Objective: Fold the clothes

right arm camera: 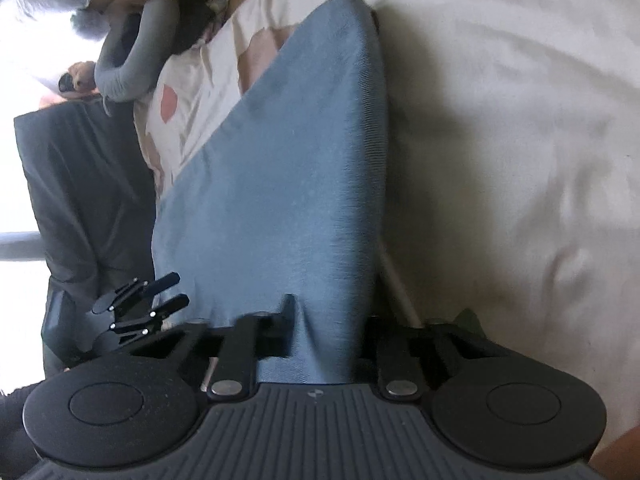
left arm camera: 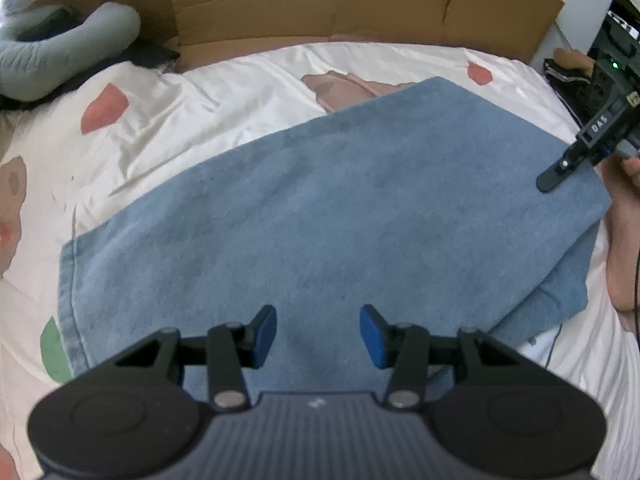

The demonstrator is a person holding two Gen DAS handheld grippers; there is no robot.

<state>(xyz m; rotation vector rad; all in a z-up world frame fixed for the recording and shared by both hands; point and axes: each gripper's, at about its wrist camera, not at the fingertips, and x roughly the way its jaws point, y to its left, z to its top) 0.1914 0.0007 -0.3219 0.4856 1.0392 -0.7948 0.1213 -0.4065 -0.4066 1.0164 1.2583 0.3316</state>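
**Towel on the bed, one edge pinched**

Towel (left arm camera: 340, 208), blue and partly folded, lies spread across a bed sheet (left arm camera: 168, 120) that is cream with red, brown and green patches. Its right edge is doubled over in layers. Behind the bed stands a flattened cardboard box (left arm camera: 320, 0), and a grey curved pillow (left arm camera: 60, 52) rests at the far left corner.

The left gripper (left arm camera: 318, 334) hangs over the near edge of the towel, angled steeply down, its blue-padded fingers (left arm camera: 264, 332) apart with nothing between them. The right gripper (right arm camera: 316, 344) is at the towel's right side, its fingers clamped on a raised fold of the cloth, which runs up between them. A bare forearm (left arm camera: 624, 248) lies beside that edge.
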